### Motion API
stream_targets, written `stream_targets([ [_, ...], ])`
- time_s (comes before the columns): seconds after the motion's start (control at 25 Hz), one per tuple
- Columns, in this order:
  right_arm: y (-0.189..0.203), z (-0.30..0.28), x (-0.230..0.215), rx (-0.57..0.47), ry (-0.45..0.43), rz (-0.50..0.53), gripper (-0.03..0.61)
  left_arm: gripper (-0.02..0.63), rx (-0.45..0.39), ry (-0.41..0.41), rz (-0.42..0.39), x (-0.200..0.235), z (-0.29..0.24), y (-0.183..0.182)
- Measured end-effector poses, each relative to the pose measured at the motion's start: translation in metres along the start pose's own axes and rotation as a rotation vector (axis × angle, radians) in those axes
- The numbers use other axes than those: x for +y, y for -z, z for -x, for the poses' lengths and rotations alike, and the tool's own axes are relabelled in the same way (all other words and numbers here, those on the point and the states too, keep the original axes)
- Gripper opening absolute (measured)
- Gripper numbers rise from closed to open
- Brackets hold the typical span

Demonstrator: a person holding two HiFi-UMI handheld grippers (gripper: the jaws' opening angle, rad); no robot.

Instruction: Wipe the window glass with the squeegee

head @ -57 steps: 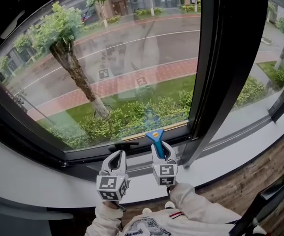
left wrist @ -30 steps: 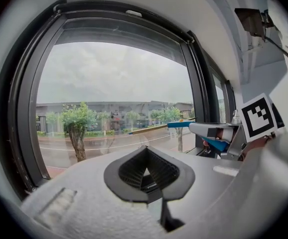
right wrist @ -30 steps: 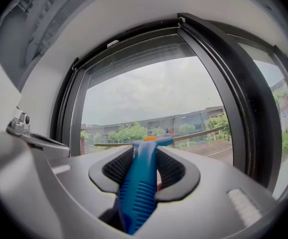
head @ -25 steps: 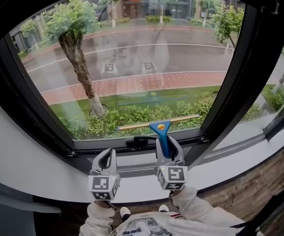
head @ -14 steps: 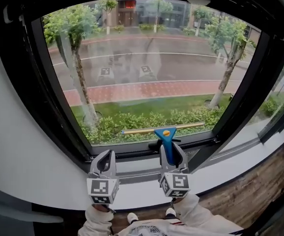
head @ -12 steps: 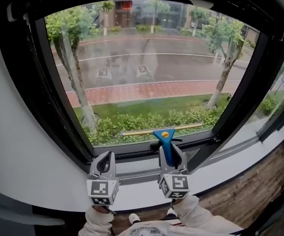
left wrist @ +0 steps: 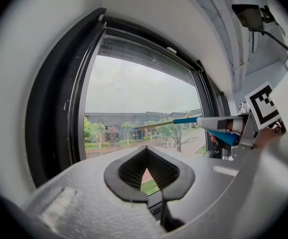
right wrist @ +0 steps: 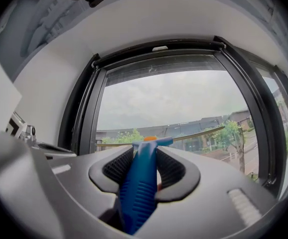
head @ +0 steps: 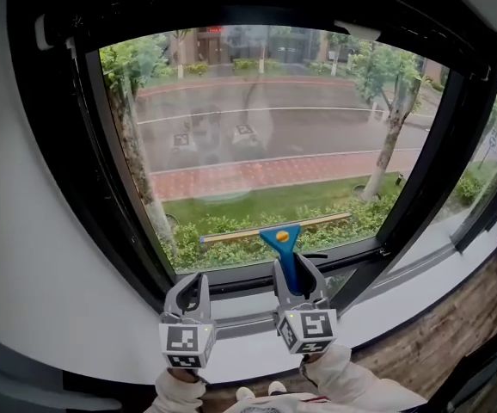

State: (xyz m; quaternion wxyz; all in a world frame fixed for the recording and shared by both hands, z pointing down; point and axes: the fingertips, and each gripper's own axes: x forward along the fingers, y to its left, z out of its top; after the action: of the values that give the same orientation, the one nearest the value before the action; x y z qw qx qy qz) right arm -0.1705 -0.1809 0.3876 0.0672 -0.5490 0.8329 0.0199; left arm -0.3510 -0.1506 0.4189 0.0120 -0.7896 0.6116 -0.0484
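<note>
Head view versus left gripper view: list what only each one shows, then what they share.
Only the head view: the person's sleeves, the white sill, the wooden floor and the left gripper from outside, with its marker cube.

Only the left gripper view: that gripper's jaws closed together with nothing between them, the sky, and a cable at upper right.

Both: the glass, the dark frame, and the right gripper shut on the blue squeegee.
</note>
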Motion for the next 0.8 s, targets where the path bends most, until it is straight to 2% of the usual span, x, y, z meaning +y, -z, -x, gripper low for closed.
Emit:
stream_targets([
  [0.24,-0.073,-0.043,0.014,-0.121,-0.045,-0.001,0.146,0.000,-0.026,-0.015,-0.038,0.010,-0.016,-0.046],
  [0.48,-0.172,-0.076,0.026,-0.292,-0.092,0.008,0.146,0.000,-0.080,-0.022,-0.052,0.012,-0.024,-0.087],
  [0.8,-0.269,-0.110,0.030,-0.425,-0.089,0.027,0.147,0.000,-0.090,-0.017,-0.062,0.015,-0.037,-0.133],
])
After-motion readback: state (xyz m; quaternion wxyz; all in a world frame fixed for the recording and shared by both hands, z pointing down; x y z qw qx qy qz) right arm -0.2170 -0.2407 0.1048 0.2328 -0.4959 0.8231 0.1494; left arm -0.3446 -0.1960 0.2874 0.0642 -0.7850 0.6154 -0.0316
